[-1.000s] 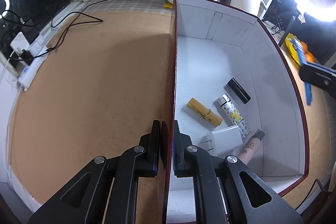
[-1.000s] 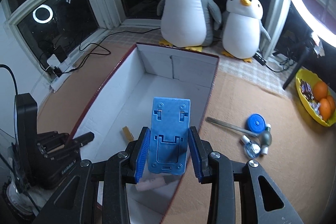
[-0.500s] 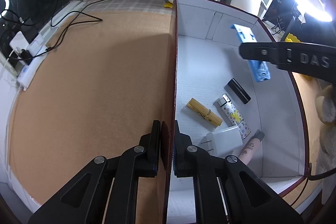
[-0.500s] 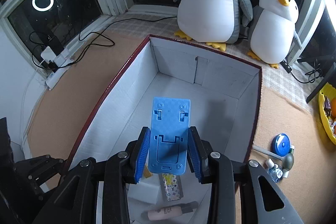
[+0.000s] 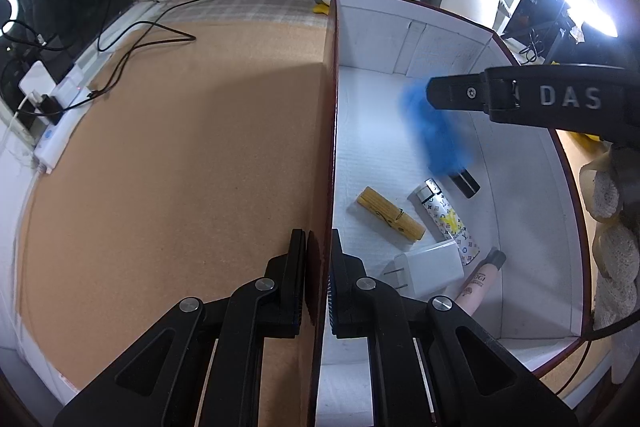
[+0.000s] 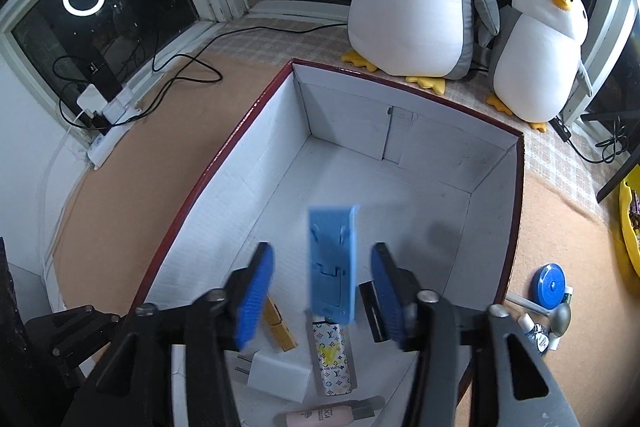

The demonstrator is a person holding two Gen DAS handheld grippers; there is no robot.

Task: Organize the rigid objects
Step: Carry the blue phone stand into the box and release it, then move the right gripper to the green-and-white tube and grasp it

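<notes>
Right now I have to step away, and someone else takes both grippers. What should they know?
Left gripper: shut on the box wall, steadying it.
Right gripper: open over the box; the blue stand is between its fingers untouched, blurred, apparently dropping in.
In the box: clothespin, lighter, charger, pink tube, black piece.
Left: blue cap, small bottles and a thin stick on the table right of the box.
</notes>
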